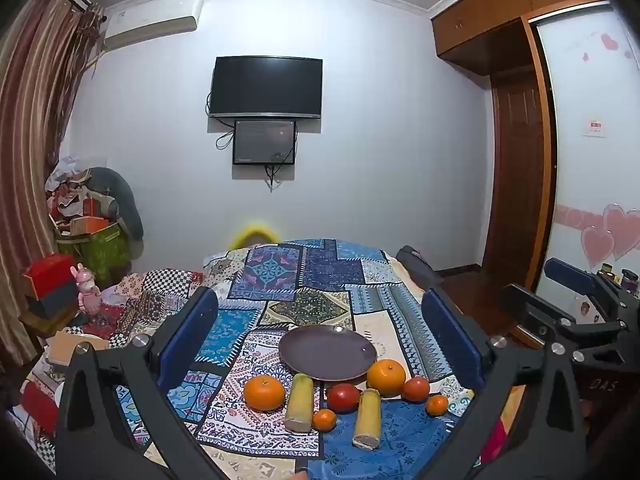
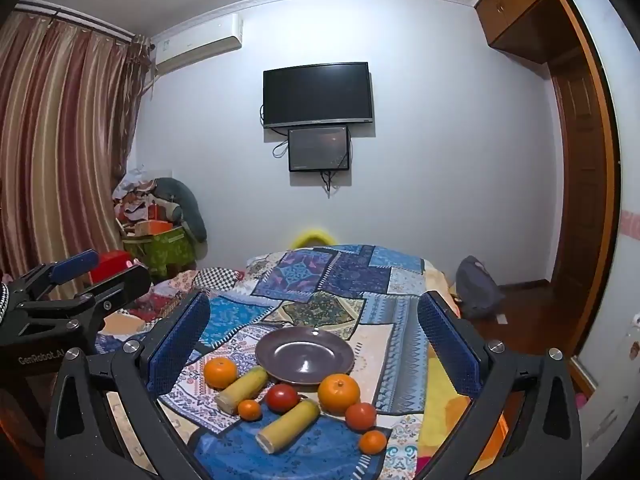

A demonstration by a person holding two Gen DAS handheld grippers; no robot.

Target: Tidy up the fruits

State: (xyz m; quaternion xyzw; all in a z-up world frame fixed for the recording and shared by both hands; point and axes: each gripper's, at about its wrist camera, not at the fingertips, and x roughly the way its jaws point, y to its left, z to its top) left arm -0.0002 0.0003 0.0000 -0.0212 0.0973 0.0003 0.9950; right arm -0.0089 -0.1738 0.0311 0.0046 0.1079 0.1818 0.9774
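Observation:
A dark purple plate [image 1: 327,354] [image 2: 305,356] lies on the patchwork cloth. In front of it lie two large oranges [image 1: 264,393] [image 1: 386,377], two red tomatoes [image 1: 343,397] [image 1: 416,389], two small tangerines [image 1: 324,419] [image 1: 437,405] and two yellow cane pieces [image 1: 299,402] [image 1: 367,418]. They also show in the right wrist view: oranges [image 2: 220,372] [image 2: 339,393], tomatoes [image 2: 281,397] [image 2: 360,416], tangerines [image 2: 249,409] [image 2: 372,441], cane pieces [image 2: 242,389] [image 2: 289,425]. My left gripper [image 1: 320,326] is open and empty, above the fruit. My right gripper [image 2: 314,324] is open and empty, beside it.
The patchwork cloth [image 1: 320,280] covers a bed-like surface. Boxes and a pink toy [image 1: 86,292] stand at the left. A dark bag [image 2: 478,286] lies on the floor at the right, near a wooden wardrobe [image 1: 516,160]. Curtains [image 2: 60,140] hang at the left.

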